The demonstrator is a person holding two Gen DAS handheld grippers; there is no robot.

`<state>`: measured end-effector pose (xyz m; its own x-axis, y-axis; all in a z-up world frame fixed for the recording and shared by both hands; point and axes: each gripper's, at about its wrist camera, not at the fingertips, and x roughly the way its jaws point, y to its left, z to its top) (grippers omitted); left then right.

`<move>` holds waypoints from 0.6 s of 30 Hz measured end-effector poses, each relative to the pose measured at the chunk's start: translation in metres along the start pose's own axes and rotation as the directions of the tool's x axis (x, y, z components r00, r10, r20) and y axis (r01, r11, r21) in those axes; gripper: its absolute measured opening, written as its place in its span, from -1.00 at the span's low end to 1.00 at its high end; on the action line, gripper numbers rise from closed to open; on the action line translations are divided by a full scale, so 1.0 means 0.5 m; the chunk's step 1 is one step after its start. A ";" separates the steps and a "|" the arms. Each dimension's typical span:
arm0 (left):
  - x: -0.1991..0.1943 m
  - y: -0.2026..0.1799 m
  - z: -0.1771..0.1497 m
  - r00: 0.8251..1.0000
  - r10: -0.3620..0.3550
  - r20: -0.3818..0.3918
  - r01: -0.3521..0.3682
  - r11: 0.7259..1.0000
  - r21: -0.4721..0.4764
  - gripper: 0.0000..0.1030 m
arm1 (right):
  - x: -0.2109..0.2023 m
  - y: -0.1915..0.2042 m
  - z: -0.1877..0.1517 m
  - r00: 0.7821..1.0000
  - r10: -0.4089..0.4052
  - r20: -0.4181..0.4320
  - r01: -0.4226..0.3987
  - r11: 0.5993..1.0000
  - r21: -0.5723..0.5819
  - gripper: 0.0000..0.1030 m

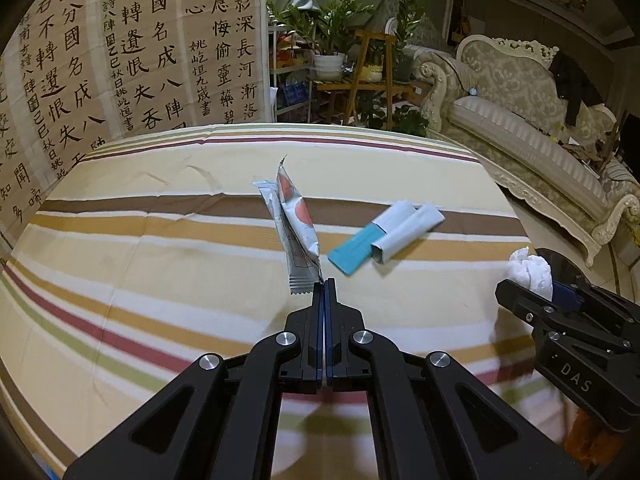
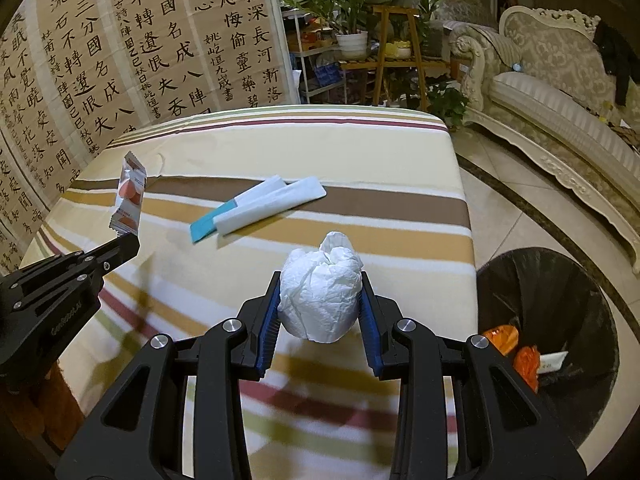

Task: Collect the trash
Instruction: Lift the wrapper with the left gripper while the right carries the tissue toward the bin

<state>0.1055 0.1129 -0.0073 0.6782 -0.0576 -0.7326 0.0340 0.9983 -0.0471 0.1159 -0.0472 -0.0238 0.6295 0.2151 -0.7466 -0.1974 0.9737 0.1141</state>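
My left gripper (image 1: 324, 282) is shut on the corner of a silver snack wrapper (image 1: 294, 224) with orange circles and holds it up above the striped table. The wrapper (image 2: 130, 200) and the left gripper (image 2: 134, 240) also show at the left of the right wrist view. My right gripper (image 2: 320, 280) is shut on a crumpled white tissue ball (image 2: 320, 296), held over the table; the tissue ball (image 1: 530, 272) also shows in the left wrist view. A flat white and teal packet (image 2: 260, 204) lies on the table; it also shows in the left wrist view (image 1: 388, 236).
The table wears a striped cloth (image 2: 280, 140). A black-lined trash bin (image 2: 560, 320) stands on the floor at the table's right, with orange wrappers inside. A sofa (image 2: 560, 100) is at the far right. A calligraphy screen (image 2: 140, 40) and potted plants (image 2: 352, 12) stand behind.
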 end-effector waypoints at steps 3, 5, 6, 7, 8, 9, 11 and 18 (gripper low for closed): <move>-0.018 -0.009 -0.012 1.000 -0.002 0.008 0.002 1.000 -0.003 -0.99 | -0.017 0.001 -0.010 1.000 -0.002 0.006 0.002 1.000 0.000 -0.34; -0.031 -0.020 -0.024 1.000 0.005 0.016 -0.005 1.000 0.003 -0.99 | -0.031 0.000 -0.018 1.000 -0.003 0.012 0.003 1.000 -0.001 -0.34; -0.038 -0.026 -0.031 1.000 0.007 0.022 -0.008 1.000 0.008 -0.99 | -0.036 -0.001 -0.021 1.000 -0.005 0.015 0.005 1.000 -0.001 -0.34; -0.045 -0.032 -0.037 1.000 0.007 0.026 -0.008 1.000 0.012 -0.99 | -0.043 -0.001 -0.026 1.000 -0.006 0.018 0.006 1.000 -0.002 -0.34; -0.050 -0.034 -0.043 1.000 0.006 0.027 -0.006 1.000 0.013 -0.99 | -0.048 -0.002 -0.030 1.000 -0.008 0.021 0.008 1.000 -0.002 -0.34; -0.056 -0.039 -0.049 1.000 0.002 0.029 -0.002 1.000 0.013 -0.99 | -0.054 -0.002 -0.035 1.000 -0.010 0.023 0.010 1.000 -0.002 -0.34; -0.067 -0.049 -0.060 0.999 -0.003 0.035 0.002 1.000 0.016 -0.99 | -0.066 -0.003 -0.044 0.999 -0.015 0.029 0.015 1.000 -0.001 -0.34; -0.092 -0.078 -0.080 0.999 -0.016 0.050 0.015 0.999 0.033 -0.99 | -0.105 -0.020 -0.073 0.998 -0.034 0.046 0.033 0.999 0.013 -0.34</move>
<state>0.0435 0.0766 0.0009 0.7137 -0.0735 -0.6965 0.0683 0.9970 -0.0353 0.0575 -0.0710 -0.0098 0.6697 0.1851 -0.7192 -0.1665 0.9812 0.0975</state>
